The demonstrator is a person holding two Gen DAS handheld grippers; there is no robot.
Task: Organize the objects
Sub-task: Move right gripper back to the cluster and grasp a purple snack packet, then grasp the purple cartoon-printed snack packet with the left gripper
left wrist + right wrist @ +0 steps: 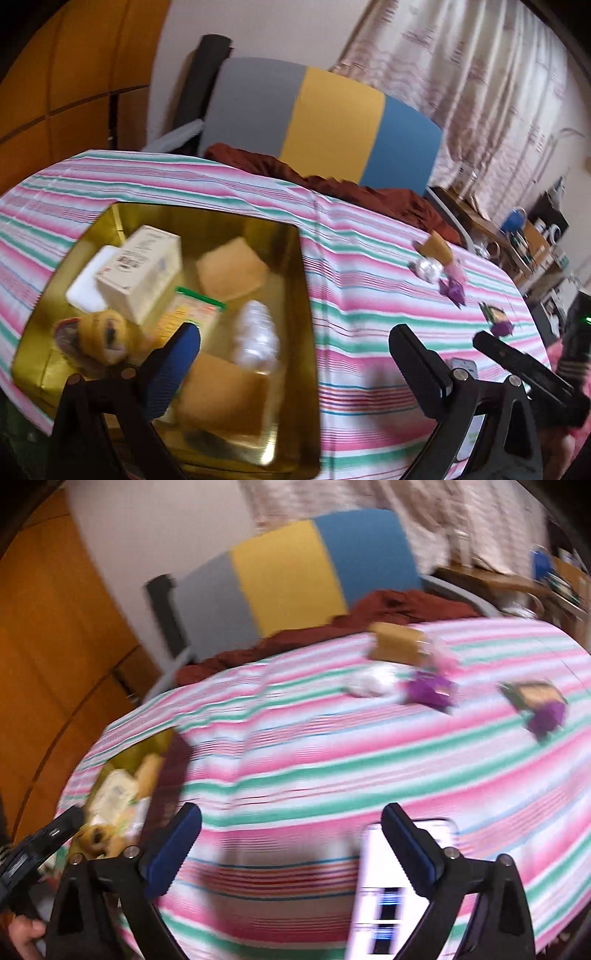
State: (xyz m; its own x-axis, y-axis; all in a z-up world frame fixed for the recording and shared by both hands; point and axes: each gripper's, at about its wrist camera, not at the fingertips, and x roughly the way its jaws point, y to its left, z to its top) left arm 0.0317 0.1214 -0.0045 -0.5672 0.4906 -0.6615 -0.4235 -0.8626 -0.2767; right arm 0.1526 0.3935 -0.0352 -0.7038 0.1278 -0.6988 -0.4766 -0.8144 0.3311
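Both my left tool (pixel 295 369) and right tool (pixel 291 845) gape wide, empty, above the striped worktop (pixel 332 757), gold box (pixel 288 229) at left.

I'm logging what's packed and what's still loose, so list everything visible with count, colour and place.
Tin: one, gold, left on the striped cloth.
Boxes: two tan, one cream, inside the tin.
Foam tray: one, white, under the cream box.
Clear bag: one, in the tin.
Green-topped packet: one, in the tin.
Yellow plush: one, tin's near-left corner.
Loose wrappers: several, purple, tan and clear, far right of cloth.
Phone: one, screen lit, near edge.
Chair: one, grey, yellow, blue, behind the table.
Maroon cloth: one, on the chair seat.
Left gripper: open, over the tin's right side.
Right gripper: open, over the cloth.
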